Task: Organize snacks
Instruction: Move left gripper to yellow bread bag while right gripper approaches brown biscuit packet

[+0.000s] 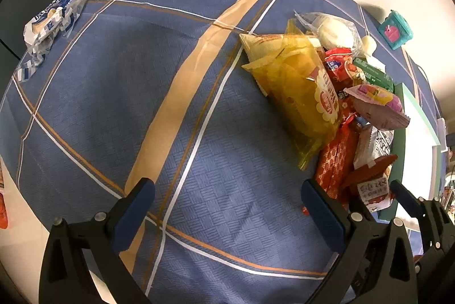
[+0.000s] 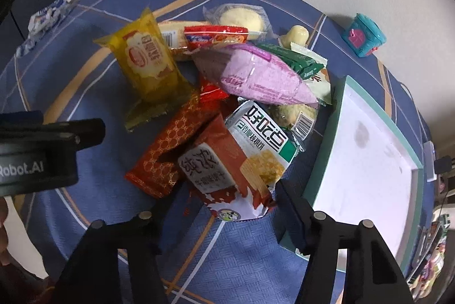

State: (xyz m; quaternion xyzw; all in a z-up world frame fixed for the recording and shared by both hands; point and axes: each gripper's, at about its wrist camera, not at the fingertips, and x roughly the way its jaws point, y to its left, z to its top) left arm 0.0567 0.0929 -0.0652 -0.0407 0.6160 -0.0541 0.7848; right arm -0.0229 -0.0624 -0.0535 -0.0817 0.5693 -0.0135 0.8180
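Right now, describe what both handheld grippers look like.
Left gripper: black plastic frame with silver rivets, two jaws faced with dark blue pads. The right wrist view shows its black body with white "Robot.AI" lettering. Right gripper: matching black frame, silver rivets.

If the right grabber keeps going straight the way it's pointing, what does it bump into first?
Most likely the brown-and-white snack packet, the nearest one in the pile. The right gripper already has its fingers on either side of the packet's bottom edge, though whether they touch it is hard to tell.

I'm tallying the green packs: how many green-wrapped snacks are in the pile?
1 visible: the green packet at the pile's far side, tucked beside the pink packet. Others may be buried underneath.
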